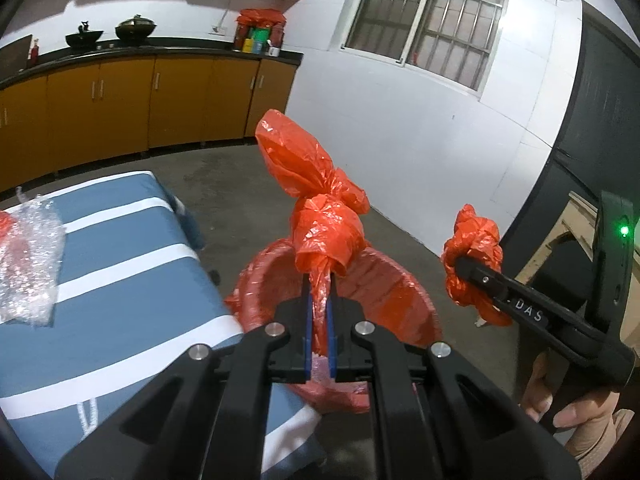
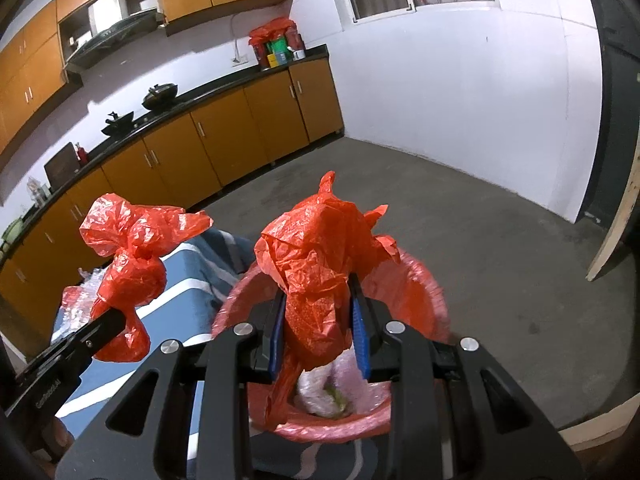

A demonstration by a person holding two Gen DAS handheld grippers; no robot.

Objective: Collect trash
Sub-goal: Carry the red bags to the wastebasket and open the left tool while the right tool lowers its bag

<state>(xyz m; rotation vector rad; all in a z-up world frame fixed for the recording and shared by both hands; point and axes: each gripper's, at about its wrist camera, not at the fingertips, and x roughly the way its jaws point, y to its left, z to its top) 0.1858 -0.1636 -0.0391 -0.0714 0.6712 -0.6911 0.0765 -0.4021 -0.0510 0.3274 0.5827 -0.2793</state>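
My left gripper (image 1: 319, 304) is shut on a knotted red plastic bag (image 1: 316, 200) and holds it above a bin lined with a red bag (image 1: 400, 296). My right gripper (image 2: 320, 312) is shut on a second crumpled red plastic bag (image 2: 320, 248) over the same bin (image 2: 416, 292). Each gripper shows in the other's view, the right one (image 1: 460, 266) at the right and the left one (image 2: 116, 316) at the left, each with its bag. Clear plastic and greenish waste (image 2: 324, 396) lie inside the bin.
A blue surface with white stripes (image 1: 120, 280) stands left of the bin, with bubble wrap (image 1: 28, 260) on it. Orange kitchen cabinets (image 2: 224, 136) line the back wall. Grey concrete floor (image 2: 480, 240) spreads to the right. A wooden board (image 2: 616, 220) leans at far right.
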